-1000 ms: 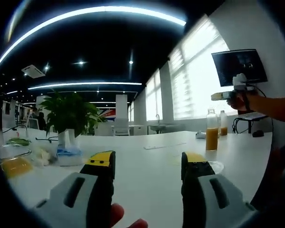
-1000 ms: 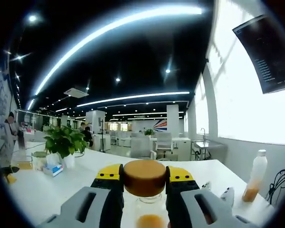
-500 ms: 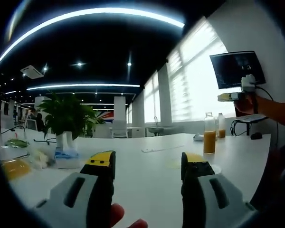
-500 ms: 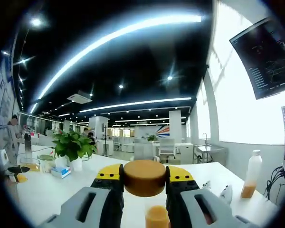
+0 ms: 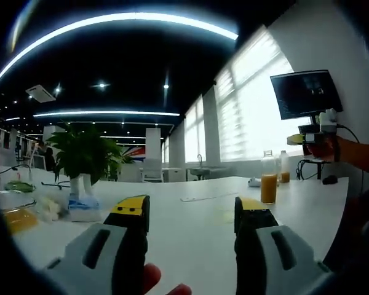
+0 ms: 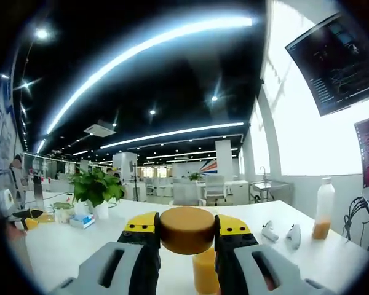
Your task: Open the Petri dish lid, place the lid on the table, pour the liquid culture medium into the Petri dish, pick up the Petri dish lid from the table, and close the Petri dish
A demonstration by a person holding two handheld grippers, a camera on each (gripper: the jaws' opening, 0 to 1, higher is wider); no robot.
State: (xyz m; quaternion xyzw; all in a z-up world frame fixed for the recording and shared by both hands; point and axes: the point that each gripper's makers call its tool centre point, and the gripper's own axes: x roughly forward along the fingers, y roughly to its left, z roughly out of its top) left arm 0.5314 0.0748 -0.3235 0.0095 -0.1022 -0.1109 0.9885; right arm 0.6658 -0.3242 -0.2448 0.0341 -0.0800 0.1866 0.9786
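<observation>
The right gripper (image 6: 186, 236) is clamped on a tan cap (image 6: 187, 228) at lower centre of its view, lifted off the bottle (image 6: 205, 271) below it; a weak pinch could drop the cap. The left gripper (image 5: 191, 215) has its jaws spread and empty above the white table (image 5: 190, 212), with the dish (image 5: 237, 211) faint beside its right jaw.

My two views are dim overhead and bright at the right, where daylight floods through the windows (image 5: 246, 117) and washes them out to white. Long ceiling light strips (image 6: 154, 43) bend into arcs from the fisheye distortion. The white desk (image 5: 190, 221) reflects soft light with faint shadows. Far things look soft and slightly blurred; my near tool is sharper.
</observation>
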